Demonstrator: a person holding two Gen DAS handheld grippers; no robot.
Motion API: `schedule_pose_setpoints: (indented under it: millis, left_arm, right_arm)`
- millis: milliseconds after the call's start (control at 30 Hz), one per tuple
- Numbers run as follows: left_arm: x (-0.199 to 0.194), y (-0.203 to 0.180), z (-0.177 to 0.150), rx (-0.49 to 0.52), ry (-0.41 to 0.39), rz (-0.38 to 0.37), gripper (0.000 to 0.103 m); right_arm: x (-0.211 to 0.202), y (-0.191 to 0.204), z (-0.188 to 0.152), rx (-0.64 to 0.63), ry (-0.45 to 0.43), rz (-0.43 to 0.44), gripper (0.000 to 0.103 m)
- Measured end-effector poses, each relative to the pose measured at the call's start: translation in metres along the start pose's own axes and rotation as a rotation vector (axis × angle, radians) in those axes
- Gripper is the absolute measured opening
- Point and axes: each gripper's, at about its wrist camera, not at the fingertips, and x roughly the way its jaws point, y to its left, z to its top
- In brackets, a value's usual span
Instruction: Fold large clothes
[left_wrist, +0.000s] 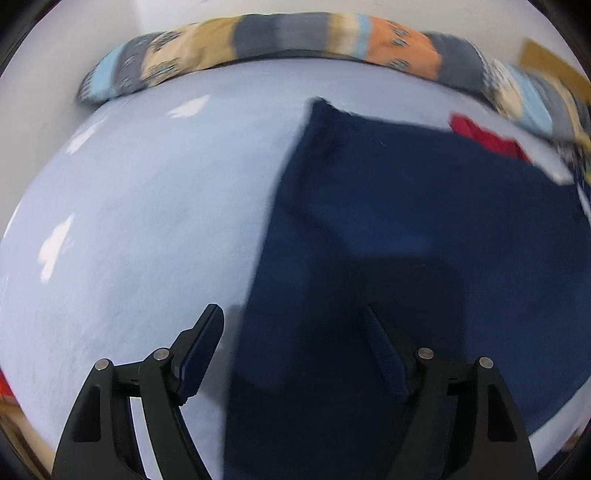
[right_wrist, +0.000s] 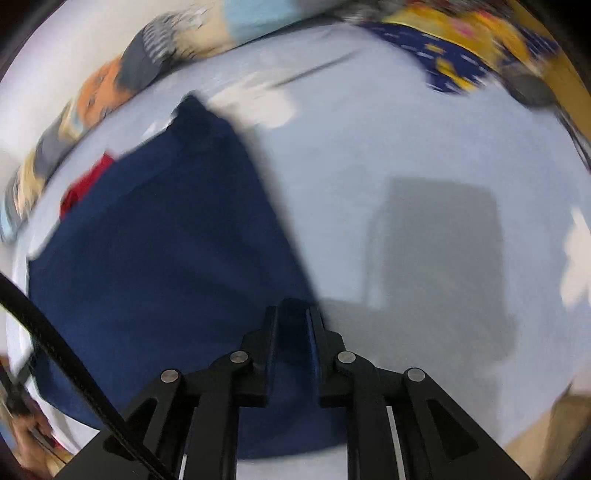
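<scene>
A: Where is the garment?

B: The navy garment lies spread on the pale blue sheet, with its far corner pointing toward the striped pillow along the wall. A red cloth pokes out from under its far edge.

A: And the grippers?

B: The left gripper hangs over the garment's left edge with its jaws well apart — one finger over bare sheet, the other over navy cloth, nothing pinched between them. The right gripper is over the garment's right edge near the closer corner, its jaws nearly together with only a narrow slot left. Dark blue shows in that slot, but the blur keeps me from telling whether it is cloth being pinched or just the pads, so I cannot tell if it grips anything.

A: Which step is this, then?

B: I judge it a reposition between folds: the garment looks roughly rectangular, as if already folded in part, and both grippers sit at opposite side edges.

A: What does the next move call for?

B: Each gripper needs a firm pinch on its own edge — the left must close down on the hem, the right must confirm its hold — then both should carry the cloth over evenly so the layers land square.
</scene>
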Motion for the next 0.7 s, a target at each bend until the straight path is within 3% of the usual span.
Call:
schedule_pose_setpoints:
  millis: [100,167,333,400,500,567,633,700]
  left_arm:
    - [-0.035,0.010,-0.007,-0.038,-0.065,-0.018,0.077]
    - [-0.056,0.006,-0.016,-0.030,-0.103,-0.048,0.077]
    - [-0.060,-0.015,-0.041,0.079,-0.038,-0.027,0.080]
    - [-0.045,-0.017,-0.048,0.126,0.021,0.008,0.080]
    - [-0.029,-0.009,-0.054,0.122,0.070,0.010,0.084]
    - [-0.035,0.000,-0.054,0.081,0.063,-0.004,0.085]
    - [-0.048,0.006,-0.053,0.048,0.020,-0.005,0.085]
    - [-0.065,0.003,-0.054,0.032,-0.030,-0.047,0.085]
  right_arm:
    - [-0.034,0.010,-0.022,-0.066,-0.071,0.076,0.023]
    - [-0.043,0.023,-0.039,-0.094,-0.068,0.130,0.023]
    - [-0.034,0.066,-0.078,-0.133,0.004,0.275,0.023]
    - [-0.024,0.078,-0.087,-0.155,0.037,0.271,0.023]
    - [0.001,0.087,-0.095,-0.177,0.088,0.187,0.023]
    - [0.006,0.087,-0.097,-0.177,0.095,0.158,0.023]
    - [-0.003,0.098,-0.103,-0.241,0.042,0.134,0.024]
    - [-0.015,0.114,-0.110,-0.318,-0.003,0.170,0.024]
